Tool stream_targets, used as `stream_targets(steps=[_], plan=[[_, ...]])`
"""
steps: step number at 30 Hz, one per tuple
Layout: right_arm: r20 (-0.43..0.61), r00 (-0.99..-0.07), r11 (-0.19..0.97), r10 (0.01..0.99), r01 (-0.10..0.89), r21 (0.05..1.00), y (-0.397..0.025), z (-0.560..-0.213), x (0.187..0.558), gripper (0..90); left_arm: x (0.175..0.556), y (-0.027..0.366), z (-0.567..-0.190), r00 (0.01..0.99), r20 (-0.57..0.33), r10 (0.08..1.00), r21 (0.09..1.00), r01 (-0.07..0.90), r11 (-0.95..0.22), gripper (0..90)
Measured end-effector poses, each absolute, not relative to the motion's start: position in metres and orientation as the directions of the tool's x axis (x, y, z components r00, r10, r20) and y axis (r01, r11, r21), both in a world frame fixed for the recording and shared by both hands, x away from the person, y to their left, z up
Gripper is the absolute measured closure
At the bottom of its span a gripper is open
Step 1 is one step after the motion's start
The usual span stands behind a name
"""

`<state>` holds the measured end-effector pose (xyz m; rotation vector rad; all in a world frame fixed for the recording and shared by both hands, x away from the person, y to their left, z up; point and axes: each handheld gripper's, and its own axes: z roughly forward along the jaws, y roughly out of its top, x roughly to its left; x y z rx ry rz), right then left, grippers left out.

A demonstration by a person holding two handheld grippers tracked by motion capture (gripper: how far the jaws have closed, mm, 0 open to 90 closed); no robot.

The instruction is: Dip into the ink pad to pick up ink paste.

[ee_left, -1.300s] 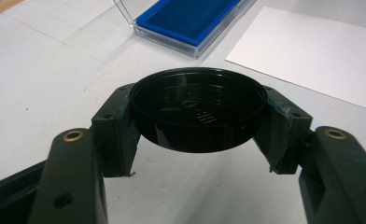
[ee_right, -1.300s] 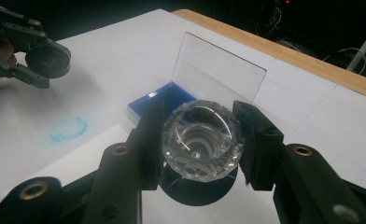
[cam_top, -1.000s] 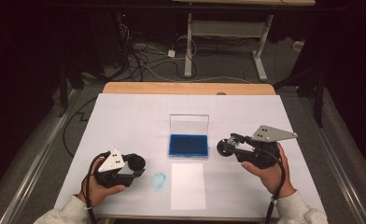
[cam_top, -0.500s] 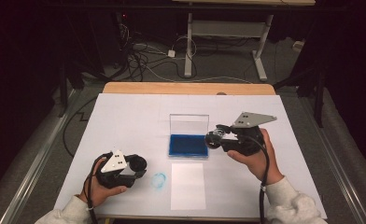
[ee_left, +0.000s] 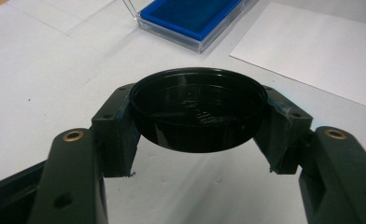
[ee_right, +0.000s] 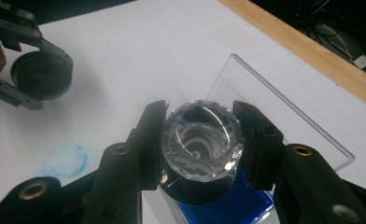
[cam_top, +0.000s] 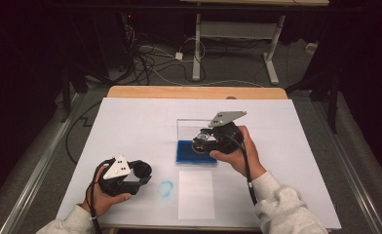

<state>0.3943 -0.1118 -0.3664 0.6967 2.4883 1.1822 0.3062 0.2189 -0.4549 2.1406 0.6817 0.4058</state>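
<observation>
Fingers of right gripper clamped on faceted clear stamp, held over blue ink pad in open clear case. Left gripper fingers grip black cap above desk. Risks: slick facets slip under press; tilt gives uneven inking; case skids; smudge near blue print, white sheet.

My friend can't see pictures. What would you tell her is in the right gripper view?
The right gripper clamps a clear faceted stamp over a blue ink pad in a clear case. At upper left, the left gripper holds a black lid above white paper bearing a faint blue ring.
</observation>
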Motion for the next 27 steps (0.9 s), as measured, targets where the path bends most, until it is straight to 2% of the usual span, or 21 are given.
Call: stream_targets(steps=[5, 7, 9, 11, 27], plan=[[-0.051, -0.838, 0.559, 0.543, 0.315, 0.767, -0.105, -0.375, 0.403, 57.0, 0.306, 0.22, -0.454, 0.8, 0.039, 0.599, 0.804, 0.331, -0.495, 36.9], [-0.039, -0.836, 0.56, 0.548, 0.331, 0.759, -0.103, -0.379, 0.408, 57.0, 0.308, 0.223, -0.453, 0.814, 0.084, 0.575, 0.778, 0.307, -0.548, 36.9], [-0.039, -0.833, 0.569, 0.552, 0.341, 0.748, -0.101, -0.382, 0.412, 57.0, 0.307, 0.22, -0.454, 0.809, 0.058, 0.585, 0.792, 0.32, -0.52, 36.9], [-0.032, -0.832, 0.573, 0.554, 0.353, 0.74, -0.098, -0.386, 0.415, 57.0, 0.309, 0.222, -0.453, 0.817, 0.08, 0.571, 0.778, 0.307, -0.549, 36.9], [-0.005, -0.836, 0.611, 0.548, 0.397, 0.685, -0.074, -0.412, 0.427, 57.0, 0.311, 0.221, -0.455, 0.826, 0.07, 0.559, 0.772, 0.31, -0.555, 36.9]])
